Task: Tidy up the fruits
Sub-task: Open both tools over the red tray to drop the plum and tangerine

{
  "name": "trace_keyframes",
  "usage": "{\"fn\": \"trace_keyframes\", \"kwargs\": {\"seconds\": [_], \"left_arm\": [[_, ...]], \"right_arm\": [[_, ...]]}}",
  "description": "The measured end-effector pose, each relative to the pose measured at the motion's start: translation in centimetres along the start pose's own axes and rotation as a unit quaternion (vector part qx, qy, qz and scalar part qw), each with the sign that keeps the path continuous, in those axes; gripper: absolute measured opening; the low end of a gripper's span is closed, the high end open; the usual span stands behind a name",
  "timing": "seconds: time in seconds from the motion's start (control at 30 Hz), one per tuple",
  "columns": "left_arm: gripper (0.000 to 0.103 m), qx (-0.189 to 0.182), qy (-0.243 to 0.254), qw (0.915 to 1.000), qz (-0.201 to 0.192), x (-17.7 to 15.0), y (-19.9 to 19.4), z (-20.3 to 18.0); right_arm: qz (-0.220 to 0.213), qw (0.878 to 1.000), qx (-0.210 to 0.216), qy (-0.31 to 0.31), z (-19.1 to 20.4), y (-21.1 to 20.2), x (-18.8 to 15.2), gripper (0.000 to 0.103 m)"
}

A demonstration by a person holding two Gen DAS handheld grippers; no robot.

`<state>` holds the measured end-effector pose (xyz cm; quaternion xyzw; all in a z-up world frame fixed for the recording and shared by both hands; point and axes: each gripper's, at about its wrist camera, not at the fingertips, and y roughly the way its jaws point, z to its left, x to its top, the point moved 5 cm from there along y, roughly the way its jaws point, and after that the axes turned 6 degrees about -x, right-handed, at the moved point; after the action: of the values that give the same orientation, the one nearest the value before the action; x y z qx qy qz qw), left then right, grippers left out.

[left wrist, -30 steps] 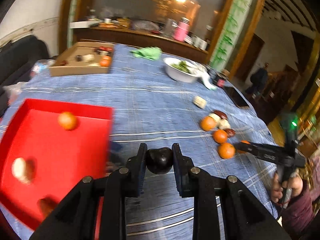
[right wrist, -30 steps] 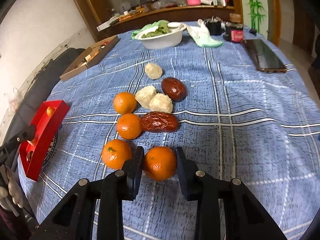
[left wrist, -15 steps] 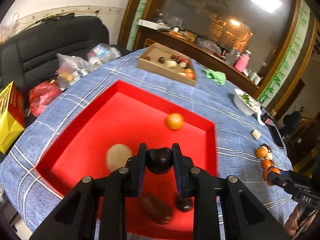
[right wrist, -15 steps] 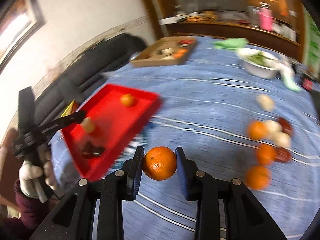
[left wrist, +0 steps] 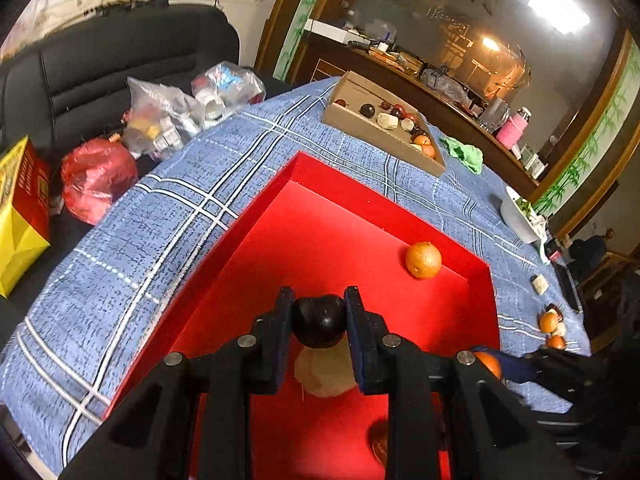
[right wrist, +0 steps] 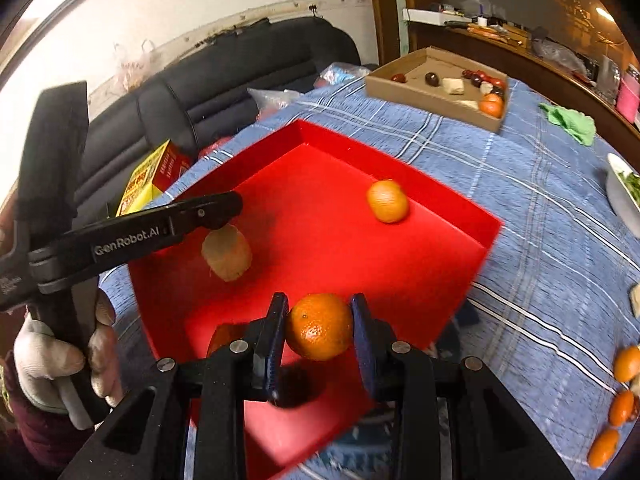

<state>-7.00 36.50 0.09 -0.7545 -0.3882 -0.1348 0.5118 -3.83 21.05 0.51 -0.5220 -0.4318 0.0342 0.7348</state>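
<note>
Both your grippers have swung across from the loose fruit on the cloth and now hang over the red tray (left wrist: 256,216), so the carrying part of this move looks done and only the release is left. Your left gripper (left wrist: 319,322) is clamped on a dark round fruit (left wrist: 319,320), held above the tray floor directly over a pale lump (left wrist: 326,374) that already lies there. Your right gripper (right wrist: 319,330) grips a mandarin (right wrist: 319,326) over the tray's near part; a second ago that mandarin was on the cloth among the others. In the tray there is also one orange (right wrist: 387,201) near the far wall, and something brownish below your right fingers, too hidden to name. Judging by this, each hand should shift a little to bare red floor before opening, since a drop onto the pale lump could send the dark fruit rolling. More oranges (right wrist: 622,404) remain on the cloth well to the right of the tray, so the sorting is only partly through. The cardboard box (right wrist: 440,98) beyond the tray holds a mix of other pieces.
</note>
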Motion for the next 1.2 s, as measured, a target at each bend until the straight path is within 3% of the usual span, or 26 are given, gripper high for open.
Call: {"fn": "trace_keyframes", "kwargs": {"seconds": [0.27, 0.37, 0.43, 0.53, 0.63, 0.7, 0.73, 0.8, 0.93, 1.07, 1.2], "left_arm": [[0.026, -0.025, -0.023, 0.9994, 0.011, 0.3, 0.7, 0.5], [0.039, -0.04, -0.038, 0.9984, 0.013, 0.3, 0.5, 0.6], [0.04, -0.045, -0.043, 0.998, 0.007, 0.3, 0.0, 0.5], [0.047, -0.053, -0.047, 0.9975, -0.003, 0.5, -1.0, 0.0], [0.065, -0.071, -0.048, 0.9962, -0.015, 0.6, -2.6, -1.1], [0.091, -0.074, -0.06, 0.995, -0.03, 0.7, -3.9, -2.0], [0.094, -0.079, -0.068, 0.9938, -0.039, 0.6, -4.4, -2.3], [0.094, -0.117, -0.076, 0.9891, -0.048, 0.2, -5.2, -3.9], [0.094, -0.154, -0.077, 0.9848, -0.021, -1.1, -4.7, -7.0], [0.094, -0.162, -0.06, 0.985, 0.006, -2.6, -3.8, -10.3], [0.094, -0.176, -0.034, 0.9835, 0.023, -3.9, -2.8, -13.6]], "right_arm": [[0.01, 1.0, -0.013, -0.011, 0.7, 1.6, 0.5, 0.037], [0.007, 1.0, -0.018, -0.014, 0.8, 1.8, 0.6, 0.037], [0.006, 1.0, -0.014, -0.013, 0.9, 1.9, 0.7, 0.038], [-0.006, 1.0, -0.009, -0.006, 0.8, 1.1, 0.7, 0.048], [-0.02, 1.0, -0.006, 0.0, 0.5, 0.1, 0.8, 0.05], [-0.033, 0.999, -0.007, 0.008, 0.0, -1.0, 0.8, 0.051], [-0.039, 0.999, -0.006, 0.014, -0.5, -1.6, 0.7, 0.051], [-0.053, 0.998, -0.005, 0.032, -1.7, -3.0, 0.4, 0.053], [-0.074, 0.995, -0.011, 0.065, -4.8, -5.8, -0.7, 0.053], [-0.097, 0.99, -0.04, 0.097, -9.5, -9.6, -3.3, 0.053], [-0.119, 0.978, -0.095, 0.145, -16.3, -14.3, -7.1, 0.058]]}}
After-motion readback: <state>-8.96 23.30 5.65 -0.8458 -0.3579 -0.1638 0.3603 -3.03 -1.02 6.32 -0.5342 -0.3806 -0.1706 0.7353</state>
